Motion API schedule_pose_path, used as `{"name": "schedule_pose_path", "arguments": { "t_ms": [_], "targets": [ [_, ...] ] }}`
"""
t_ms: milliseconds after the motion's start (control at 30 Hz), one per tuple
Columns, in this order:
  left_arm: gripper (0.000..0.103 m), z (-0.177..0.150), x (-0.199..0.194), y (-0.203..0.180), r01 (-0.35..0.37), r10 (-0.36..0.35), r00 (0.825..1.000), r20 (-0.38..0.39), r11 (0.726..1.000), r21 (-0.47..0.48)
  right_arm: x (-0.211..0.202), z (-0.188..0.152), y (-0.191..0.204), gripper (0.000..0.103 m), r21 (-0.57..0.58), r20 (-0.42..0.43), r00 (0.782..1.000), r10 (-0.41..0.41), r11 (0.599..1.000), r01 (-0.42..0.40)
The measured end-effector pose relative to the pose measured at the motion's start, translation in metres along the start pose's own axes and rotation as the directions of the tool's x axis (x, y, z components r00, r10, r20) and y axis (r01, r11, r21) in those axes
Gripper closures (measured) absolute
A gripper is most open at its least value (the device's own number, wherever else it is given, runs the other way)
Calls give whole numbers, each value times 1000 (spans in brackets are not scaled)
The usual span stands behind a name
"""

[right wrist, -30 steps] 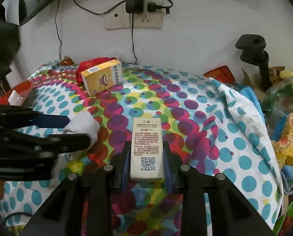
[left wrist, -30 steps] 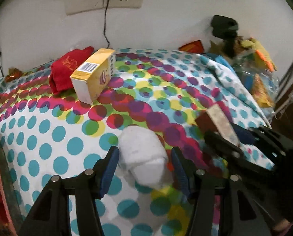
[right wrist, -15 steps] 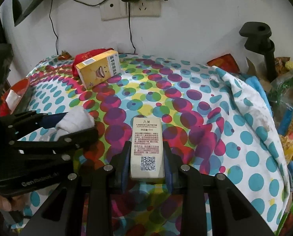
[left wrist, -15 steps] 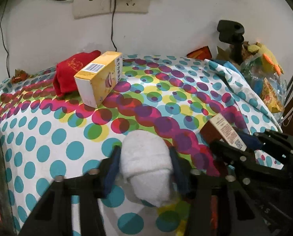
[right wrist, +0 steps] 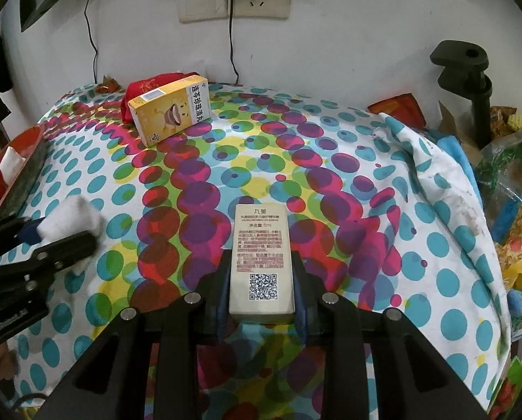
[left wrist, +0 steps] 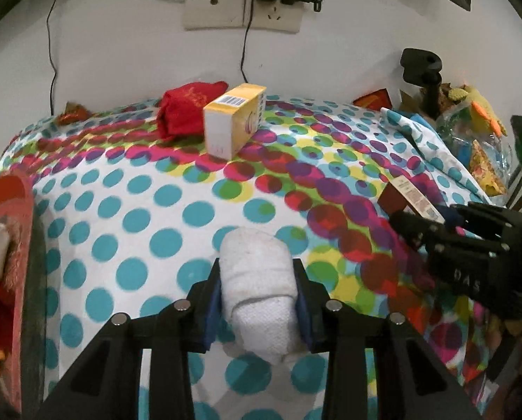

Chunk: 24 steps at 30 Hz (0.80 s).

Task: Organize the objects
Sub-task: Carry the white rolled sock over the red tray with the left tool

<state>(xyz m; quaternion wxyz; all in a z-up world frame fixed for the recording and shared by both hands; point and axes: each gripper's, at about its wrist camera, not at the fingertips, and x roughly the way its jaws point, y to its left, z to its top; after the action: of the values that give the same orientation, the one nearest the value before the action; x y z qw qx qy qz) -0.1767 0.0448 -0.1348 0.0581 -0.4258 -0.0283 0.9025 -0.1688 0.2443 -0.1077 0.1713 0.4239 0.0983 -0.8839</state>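
Observation:
A white rolled cloth (left wrist: 254, 255) lies on the dotted tablecloth (left wrist: 156, 210). My left gripper (left wrist: 257, 267) has both blue pads against its sides, and the jaws are still closing on it. The right wrist view shows that same roll (right wrist: 70, 218) in the left gripper (right wrist: 63, 241) at the left edge. My right gripper (right wrist: 261, 262) is shut on a slim beige box (right wrist: 261, 238) with a QR code, held just above the cloth. A yellow carton (left wrist: 234, 124) and a red folded cloth (left wrist: 185, 108) rest at the back by the wall.
A red tray (left wrist: 19, 210) with red and white items sits at the table's left edge. Bags and snack packets (left wrist: 478, 133) crowd the right side beside a black clamp post (right wrist: 471, 80). Wall sockets with hanging cables (right wrist: 231, 35) are behind the table.
My left gripper's jaws have come in from wide open to press on the white roll, and the gripper has shifted left. The right gripper still holds the beige box in place.

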Motion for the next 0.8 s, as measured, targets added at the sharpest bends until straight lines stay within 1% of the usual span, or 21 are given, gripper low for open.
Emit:
{"name": "schedule_pose_path", "arguments": {
  "t_ms": [67,167,200,367,433,500,533,633,700,800],
  "targets": [
    [67,-3,-3,5,-7,7,1000,-3,1000,-9,0,0,0,75,-1,0,1000,-1,1000,1],
    [67,-11,-12,13,-47,47,999,9,999,-8,0,0,0,75,-2,0,1000,-3,1000,3],
    [67,-14,-15,17,-48,48,999,9,999,-14,0,0,1,75,-4,-1,1000,-5,1000,5],
    [67,-28,-34,30,-75,76,997,6,993,-92,0,1,1,75,-9,-1,1000,-10,1000,10],
    [67,-35,-43,31,-82,83,996,9,993,-86,0,1,-1,75,-9,-1,1000,-11,1000,11],
    [67,-40,-52,29,-131,132,991,19,990,-44,0,1,-2,75,-10,-1,1000,-11,1000,11],
    [67,-41,-55,30,-136,137,990,23,990,-40,0,1,0,75,-10,-1,1000,-11,1000,11],
    [67,-43,-67,34,-98,100,994,37,993,-65,0,1,0,75,-10,-2,1000,-12,1000,12],
    [67,-45,-72,37,-95,98,995,30,993,-69,0,1,-1,75,-12,-1,1000,-14,1000,14],
    [67,-49,-81,43,-104,107,993,41,992,-78,1,1,-1,75,-13,-2,1000,-15,1000,15]
  ]
}}
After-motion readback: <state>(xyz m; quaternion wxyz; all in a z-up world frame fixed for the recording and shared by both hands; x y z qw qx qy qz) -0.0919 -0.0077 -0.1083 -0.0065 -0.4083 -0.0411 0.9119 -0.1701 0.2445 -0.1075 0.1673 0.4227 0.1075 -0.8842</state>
